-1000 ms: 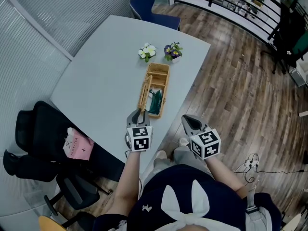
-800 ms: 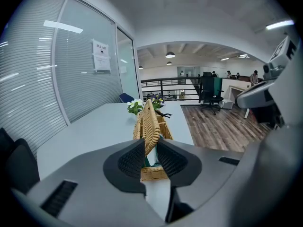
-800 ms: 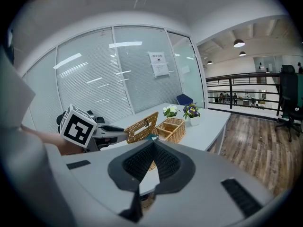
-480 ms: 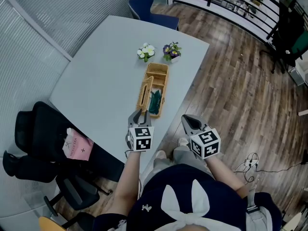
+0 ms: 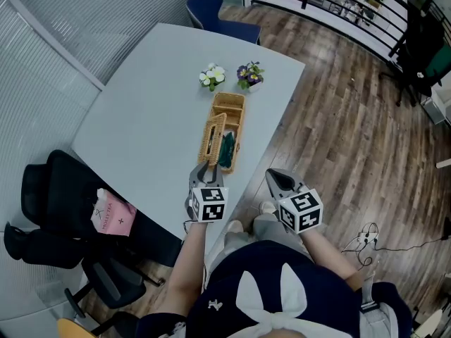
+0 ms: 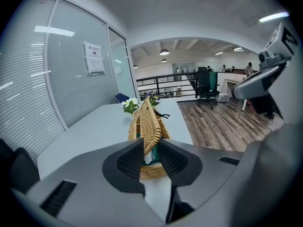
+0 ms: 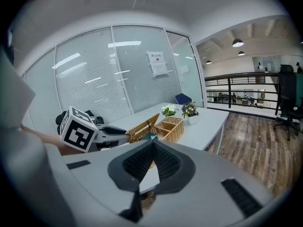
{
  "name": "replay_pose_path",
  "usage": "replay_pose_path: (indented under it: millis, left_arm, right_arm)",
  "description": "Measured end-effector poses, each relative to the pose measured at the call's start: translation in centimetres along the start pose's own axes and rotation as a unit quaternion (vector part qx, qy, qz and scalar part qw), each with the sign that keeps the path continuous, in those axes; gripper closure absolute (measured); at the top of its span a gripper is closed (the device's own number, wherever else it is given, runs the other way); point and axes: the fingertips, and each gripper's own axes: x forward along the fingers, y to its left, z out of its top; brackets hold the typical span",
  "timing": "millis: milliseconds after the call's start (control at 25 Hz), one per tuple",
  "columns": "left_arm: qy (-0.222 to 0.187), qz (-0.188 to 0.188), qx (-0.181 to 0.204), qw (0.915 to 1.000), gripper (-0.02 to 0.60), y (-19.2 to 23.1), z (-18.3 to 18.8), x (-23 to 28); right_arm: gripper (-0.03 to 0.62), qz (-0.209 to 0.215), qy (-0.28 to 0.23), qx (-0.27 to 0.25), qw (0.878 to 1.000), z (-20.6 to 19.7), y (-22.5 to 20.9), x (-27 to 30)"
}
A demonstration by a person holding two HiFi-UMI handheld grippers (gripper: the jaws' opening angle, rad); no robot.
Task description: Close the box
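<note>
Well, we begin with the grey table [image 5: 134,125]. Near its edge closest to us lies the long wicker box [image 5: 230,99], reaching away toward a pot of white flowers [image 5: 213,77] and a pot of purple flowers [image 5: 251,74]. The wicker lid [image 5: 212,136] stands up on edge along the left side of the box's near half, so the box is open and the task is not yet done.

Our left gripper [image 5: 204,167] has the near end of that lid between its jaws. In the left gripper view the woven edge rises out of the narrow gap and the pads pinch it from both sides. Our right gripper [image 5: 275,176] hangs just off the table's edge, apart from the box, with its jaws pressed together on nothing. Inside the near compartment lies something dark green [image 5: 227,150]; we cannot tell what it is, perhaps a folded cloth or pouch.

To do this step well, we judge the lid should swing over to the right and down about its hinge line. It should not be pulled or lifted, since a tug would likely drag the light basket across the table. We should follow the arc, keep the pinch gentle on the weave, and let go only once the lid rests on the rim. The green thing seems to sit high, so we watch that it does not catch. The free right gripper could steady the box's right wall.
</note>
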Motion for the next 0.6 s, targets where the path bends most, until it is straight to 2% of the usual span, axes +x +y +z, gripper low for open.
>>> replay_pose_path:
  millis: [600]
  left_arm:
    - [0.015, -0.005, 0.042, 0.9990, 0.475, -1.4, -0.8, 1.0]
  right_arm:
    - [0.589, -0.004, 0.001, 0.006, 1.000, -0.2, -0.5, 0.3]
